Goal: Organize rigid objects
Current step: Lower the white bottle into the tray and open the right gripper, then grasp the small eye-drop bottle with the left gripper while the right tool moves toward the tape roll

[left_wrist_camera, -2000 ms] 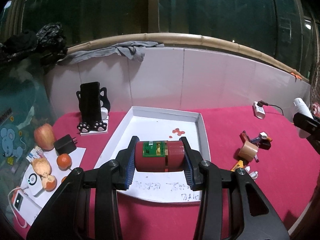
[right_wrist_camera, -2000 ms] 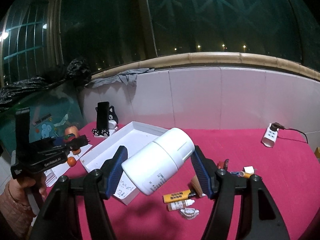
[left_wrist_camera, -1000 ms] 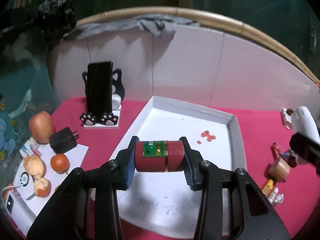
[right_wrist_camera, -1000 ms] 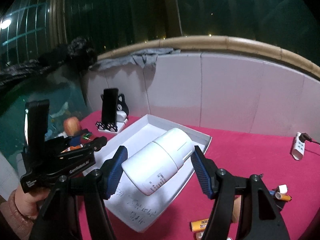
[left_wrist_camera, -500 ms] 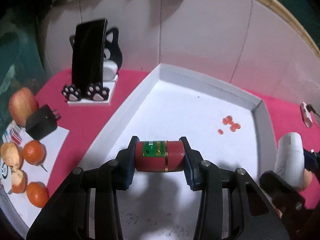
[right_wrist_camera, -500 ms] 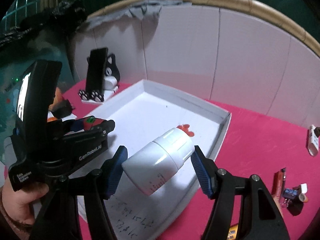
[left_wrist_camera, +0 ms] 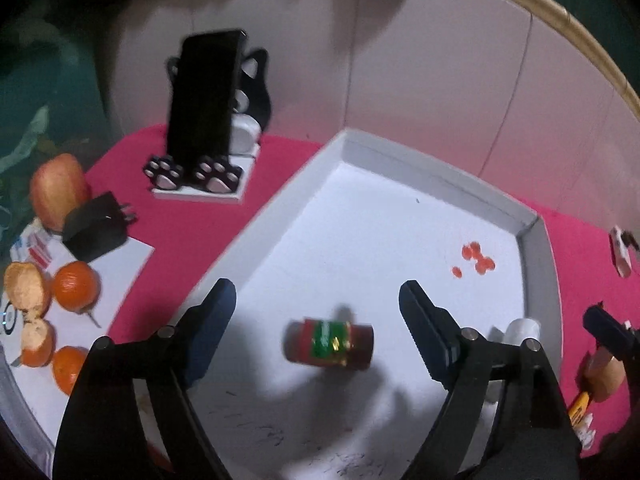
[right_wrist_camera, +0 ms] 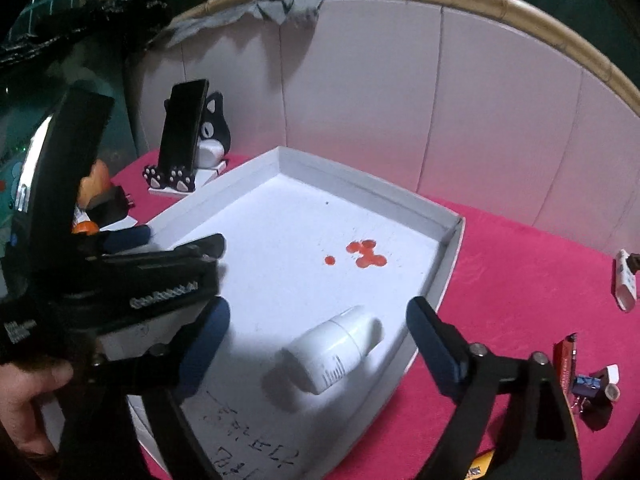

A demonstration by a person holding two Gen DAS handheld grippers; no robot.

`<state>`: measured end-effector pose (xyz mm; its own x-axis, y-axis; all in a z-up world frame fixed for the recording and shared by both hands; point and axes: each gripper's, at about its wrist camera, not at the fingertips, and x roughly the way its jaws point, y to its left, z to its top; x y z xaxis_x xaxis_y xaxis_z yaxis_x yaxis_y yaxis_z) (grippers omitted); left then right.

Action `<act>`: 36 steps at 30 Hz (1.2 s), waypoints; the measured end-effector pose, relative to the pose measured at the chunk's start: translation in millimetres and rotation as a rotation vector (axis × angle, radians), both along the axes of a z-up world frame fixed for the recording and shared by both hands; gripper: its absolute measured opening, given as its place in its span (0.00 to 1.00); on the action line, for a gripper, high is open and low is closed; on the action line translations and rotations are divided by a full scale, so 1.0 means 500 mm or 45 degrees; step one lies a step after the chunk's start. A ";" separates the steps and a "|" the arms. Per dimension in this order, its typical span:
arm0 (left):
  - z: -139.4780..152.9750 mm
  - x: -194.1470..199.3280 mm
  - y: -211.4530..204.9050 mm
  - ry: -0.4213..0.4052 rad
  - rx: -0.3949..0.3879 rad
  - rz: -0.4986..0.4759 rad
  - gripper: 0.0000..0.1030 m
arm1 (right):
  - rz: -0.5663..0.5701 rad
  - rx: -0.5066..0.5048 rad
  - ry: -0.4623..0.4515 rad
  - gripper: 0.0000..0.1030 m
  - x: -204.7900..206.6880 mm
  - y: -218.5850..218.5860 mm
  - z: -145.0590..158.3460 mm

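Over the tray (left_wrist_camera: 536, 248) | left gripper (left_wrist_camera: 316, 312) jaws opening, red jar (left_wrist_camera: 329, 345) lying free on tray floor between them | right gripper (right_wrist_camera: 318, 330) jaws opening, white bottle (right_wrist_camera: 334, 354) lying loose in tray, pads clear

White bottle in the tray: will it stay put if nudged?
Probably not. The white bottle lies on its side on the smooth tray floor, so it may roll. Its hard, rounded plastic looks slippery and probably light.
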<state>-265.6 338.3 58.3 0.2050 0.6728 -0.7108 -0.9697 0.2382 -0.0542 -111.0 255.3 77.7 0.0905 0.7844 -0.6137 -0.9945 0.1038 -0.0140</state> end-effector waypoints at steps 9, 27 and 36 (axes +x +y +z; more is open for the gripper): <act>0.052 -0.061 -0.058 -0.090 0.094 0.086 0.84 | -0.041 0.154 -0.008 1.00 0.000 -0.070 0.046; 0.159 -0.031 -0.234 -0.351 0.309 -0.242 0.84 | -0.395 0.732 0.182 1.00 0.181 -0.393 0.224; 0.159 0.061 -0.302 -0.309 0.293 -0.481 0.84 | -0.529 0.697 0.286 1.00 0.282 -0.473 0.178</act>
